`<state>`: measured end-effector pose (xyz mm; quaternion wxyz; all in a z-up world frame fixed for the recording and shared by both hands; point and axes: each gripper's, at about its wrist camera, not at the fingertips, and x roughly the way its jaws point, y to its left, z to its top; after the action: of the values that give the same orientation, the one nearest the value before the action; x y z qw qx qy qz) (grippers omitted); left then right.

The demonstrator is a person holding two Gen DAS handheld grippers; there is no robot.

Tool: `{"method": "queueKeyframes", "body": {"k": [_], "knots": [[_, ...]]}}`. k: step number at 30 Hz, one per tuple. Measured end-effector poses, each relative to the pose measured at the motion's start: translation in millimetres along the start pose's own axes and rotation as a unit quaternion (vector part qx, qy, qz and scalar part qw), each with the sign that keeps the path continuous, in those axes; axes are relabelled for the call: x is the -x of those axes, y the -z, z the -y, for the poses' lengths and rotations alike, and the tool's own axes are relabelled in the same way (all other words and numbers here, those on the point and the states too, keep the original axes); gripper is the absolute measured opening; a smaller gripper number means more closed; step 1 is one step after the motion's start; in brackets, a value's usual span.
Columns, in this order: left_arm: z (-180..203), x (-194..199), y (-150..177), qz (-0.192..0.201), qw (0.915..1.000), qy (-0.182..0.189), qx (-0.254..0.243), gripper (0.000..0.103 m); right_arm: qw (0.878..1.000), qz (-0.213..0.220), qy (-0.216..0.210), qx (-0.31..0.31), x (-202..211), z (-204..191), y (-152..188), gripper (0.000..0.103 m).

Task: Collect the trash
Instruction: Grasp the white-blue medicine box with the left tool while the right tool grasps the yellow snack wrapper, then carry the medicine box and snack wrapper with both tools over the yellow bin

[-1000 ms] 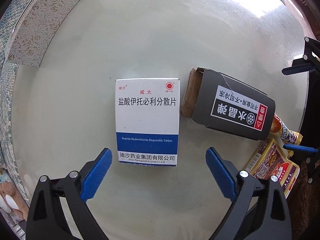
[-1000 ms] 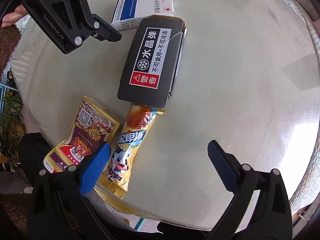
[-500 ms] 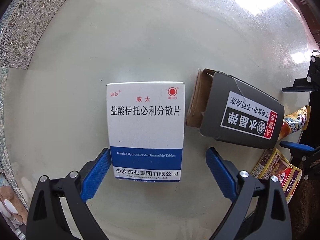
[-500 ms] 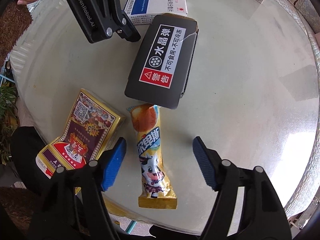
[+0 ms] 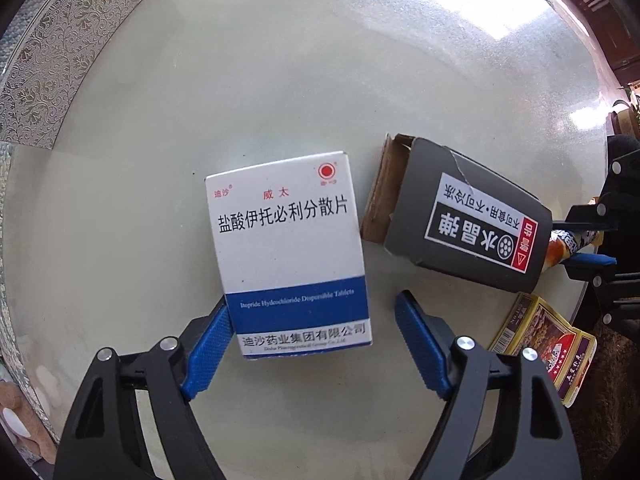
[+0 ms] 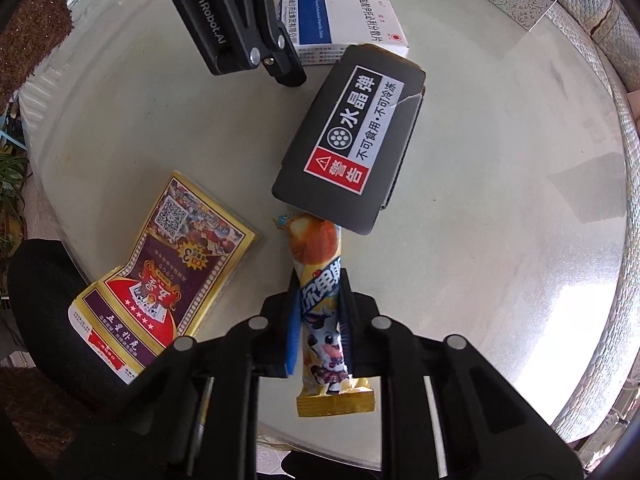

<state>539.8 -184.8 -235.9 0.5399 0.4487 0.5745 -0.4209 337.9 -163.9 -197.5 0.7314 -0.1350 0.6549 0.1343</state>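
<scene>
A round, pale glass table (image 5: pixel 280 80) holds four pieces of trash, seen from two cameras mounted on hand-held grippers.

The left gripper (image 5: pixel 312 340) has its blue fingers spread wide on either side of a white and blue medicine box (image 5: pixel 288 252). The left finger pad touches the box's lower left side; the right pad stands apart from it. The box lies flat near the middle of the table.

Just to the right of that box lies a black cardboard box (image 5: pixel 468 224) with a white and red warning label, its torn brown flap open toward the medicine box. The two look almost touching, though the exact gap is hard to judge.

The right gripper (image 6: pixel 320 320) is pressed together on a yellow snack wrapper (image 6: pixel 324 320) printed with a cartoon cow, pinching it around its middle. The wrapper lies close to the table's near edge, its far end tucked just under a corner of the black cardboard box. Its near end sticks out past the fingers.

Left of the wrapper, a gold and purple playing-card pack (image 6: pixel 164 276) lies at the table's edge, partly overhanging it.
</scene>
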Motion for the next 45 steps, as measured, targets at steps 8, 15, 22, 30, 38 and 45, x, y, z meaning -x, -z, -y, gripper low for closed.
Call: {"method": "queueKeyframes", "body": {"k": [8, 15, 22, 30, 38, 45], "knots": [[-8.1, 4.7, 16.1, 0.032, 0.9936, 0.014, 0.108, 0.065, 1.000, -0.001, 0.003, -0.023, 3.9, 8.4, 7.6, 0.015], [-2.8, -0.7, 44.6, 0.049, 0.9778, -0.007, 0.204, 0.064, 0.998, 0.017, 0.013, -0.052, 20.1, 31.0, 21.6, 0.016], [26.9, 39.3, 83.5, 0.086, 0.9583, -0.055, 0.267, 0.064, 0.997, 0.046, 0.024, -0.061, 52.2, 29.6, 21.8, 0.015], [77.8, 131.8, 129.9, 0.104, 0.9386, -0.093, 0.315, 0.064, 0.993, 0.104, 0.033, -0.045, 127.3, 6.4, 32.9, 0.015], [194.8, 184.3, 186.7, 0.139, 0.9213, -0.092, 0.351, 0.064, 0.987, 0.155, 0.043, -0.017, 194.0, -20.5, 68.1, 0.015], [272.0, 192.2, 217.1, 0.150, 0.9141, -0.099, 0.364, 0.064, 0.986, 0.163, 0.047, -0.002, 206.5, -50.6, 110.1, 0.015]]}}
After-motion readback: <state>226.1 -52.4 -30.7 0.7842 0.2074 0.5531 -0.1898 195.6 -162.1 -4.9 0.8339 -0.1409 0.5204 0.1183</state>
